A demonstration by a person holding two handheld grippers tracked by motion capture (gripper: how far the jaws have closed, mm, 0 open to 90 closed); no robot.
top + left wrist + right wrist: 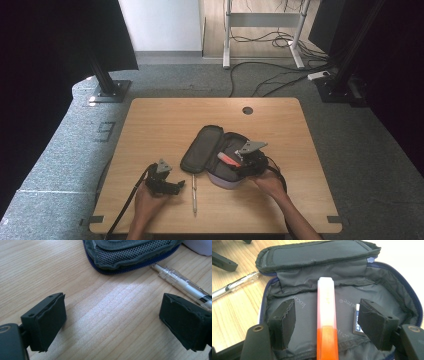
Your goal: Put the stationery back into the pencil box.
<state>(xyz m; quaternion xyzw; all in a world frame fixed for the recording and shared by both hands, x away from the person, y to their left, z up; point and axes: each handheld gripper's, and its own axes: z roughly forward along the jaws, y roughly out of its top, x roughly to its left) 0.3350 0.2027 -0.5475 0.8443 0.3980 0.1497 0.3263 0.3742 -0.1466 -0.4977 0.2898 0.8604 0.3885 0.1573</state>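
Note:
A dark grey pencil case (pixel 202 149) lies unzipped and folded open at the middle of the wooden table (pixel 165 120). An orange and white highlighter (pixel 326 305) rests inside it, lengthwise between the jaws of my right gripper (pixel 327 323); the pads stand clear of it on both sides, so that gripper is open. From above, the right gripper (pixel 239 161) hovers over the case's right half. A clear pen (pixel 194 195) lies on the table left of the case. My left gripper (pixel 112 322) stands open over bare wood, with the pen (pixel 185 286) by its right jaw.
A small labelled card (pixel 357 323) lies in the case beside the right jaw. The table has a round cable hole (pixel 247 110) at the back. Beyond it are carpet, loose cables (pixel 270 75), a white desk frame and two black stands.

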